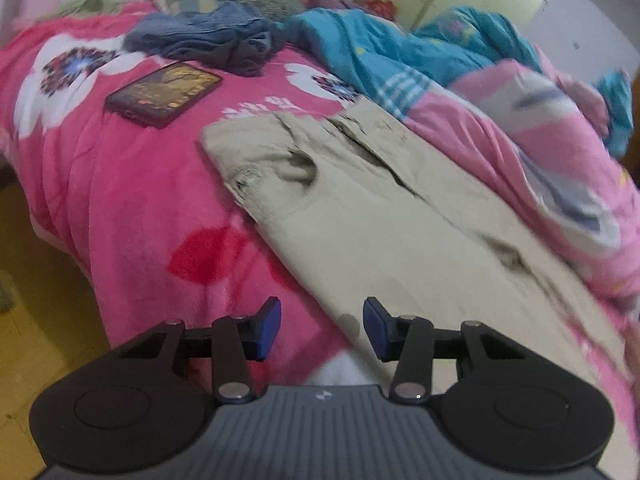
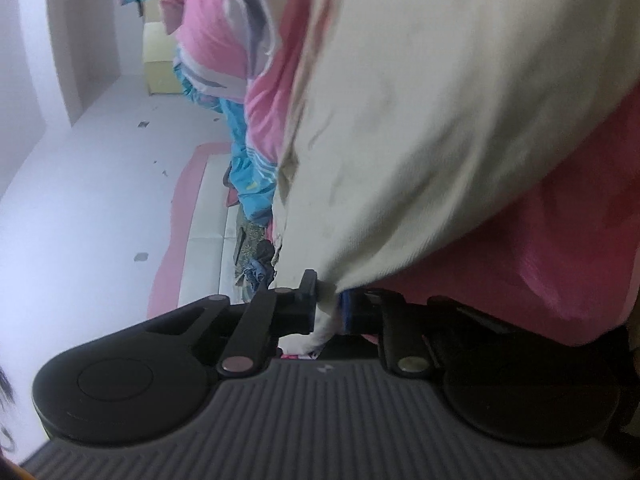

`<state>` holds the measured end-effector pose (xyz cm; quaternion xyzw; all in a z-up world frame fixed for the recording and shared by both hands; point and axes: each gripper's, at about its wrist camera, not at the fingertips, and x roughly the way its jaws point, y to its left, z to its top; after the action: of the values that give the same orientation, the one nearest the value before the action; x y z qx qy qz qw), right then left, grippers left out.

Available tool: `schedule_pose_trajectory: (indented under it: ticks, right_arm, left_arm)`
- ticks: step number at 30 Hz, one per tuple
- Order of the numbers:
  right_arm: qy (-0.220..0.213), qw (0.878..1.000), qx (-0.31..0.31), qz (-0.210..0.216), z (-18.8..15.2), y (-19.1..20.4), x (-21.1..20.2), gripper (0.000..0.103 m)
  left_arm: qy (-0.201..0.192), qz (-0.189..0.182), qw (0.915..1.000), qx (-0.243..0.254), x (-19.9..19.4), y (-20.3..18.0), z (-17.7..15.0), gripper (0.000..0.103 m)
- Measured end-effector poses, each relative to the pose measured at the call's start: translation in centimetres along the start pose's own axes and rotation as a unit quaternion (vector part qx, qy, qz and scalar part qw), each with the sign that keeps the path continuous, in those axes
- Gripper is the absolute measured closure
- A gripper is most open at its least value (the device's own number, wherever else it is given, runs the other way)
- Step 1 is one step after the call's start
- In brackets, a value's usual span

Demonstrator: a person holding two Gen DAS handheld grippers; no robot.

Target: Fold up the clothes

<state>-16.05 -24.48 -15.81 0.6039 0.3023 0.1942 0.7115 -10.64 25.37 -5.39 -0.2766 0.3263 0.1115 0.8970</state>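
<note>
We saw the trousers [image 1: 360, 208] lying flat on the bed [image 1: 132, 208], w/ the phone [image 1: 164, 94] to their left. Behind the phone sat a heap of clothes [image 1: 208, 38]; a bunched quilt [image 1: 520, 120] lay along the trousers' right side.

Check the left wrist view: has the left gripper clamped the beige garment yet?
No, the left gripper hangs above the beige garment with a clear gap between its blue pads and no cloth pinched.

Matt beige woven trousers [image 1: 360, 208] on fleecy pink blanket [image 1: 120, 200]; glossy black phone [image 1: 164, 92].
</note>
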Motion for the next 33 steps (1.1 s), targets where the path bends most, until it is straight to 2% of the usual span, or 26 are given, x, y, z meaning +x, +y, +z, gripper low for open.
schedule_pose_trajectory:
  ticks: [8, 20, 21, 22, 25, 28, 33]
  right_arm:
    - [-0.016, 0.998, -0.068, 0.003, 1.6, 3.3, 0.2, 0.096]
    - [-0.039, 0.99, -0.136, 0.002, 4.4, 7.1, 1.5, 0.096]
    - [-0.041, 0.989, -0.14, 0.002, 4.6, 7.4, 1.6, 0.096]
    - [-0.043, 0.989, -0.145, 0.002, 4.8, 7.6, 1.8, 0.096]
    - [-0.048, 0.986, -0.158, -0.003, 5.4, 8.3, 2.3, 0.096]
    - [-0.054, 0.984, -0.171, -0.006, 5.8, 8.7, 2.6, 0.096]
    - [-0.072, 0.976, -0.206, -0.004, 7.2, 10.4, 3.2, 0.096]
  left_arm:
    - [-0.01, -0.013, 0.9974, -0.07, 2.6, 2.8, 3.5, 0.057]
    - [-0.027, 0.001, 0.9958, -0.087, 4.9, 4.1, 6.3, 0.057]
    - [-0.029, 0.003, 0.9957, -0.088, 4.9, 4.1, 6.3, 0.06]
    - [-0.032, 0.004, 0.9956, -0.088, 5.0, 4.1, 6.4, 0.068]
    - [-0.039, 0.008, 0.9956, -0.085, 5.0, 4.0, 6.4, 0.078]
    - [-0.053, 0.003, 0.9955, -0.078, 4.6, 3.5, 6.4, 0.084]
    - [-0.086, -0.02, 0.9942, -0.062, 3.7, 1.6, 7.6, 0.088]
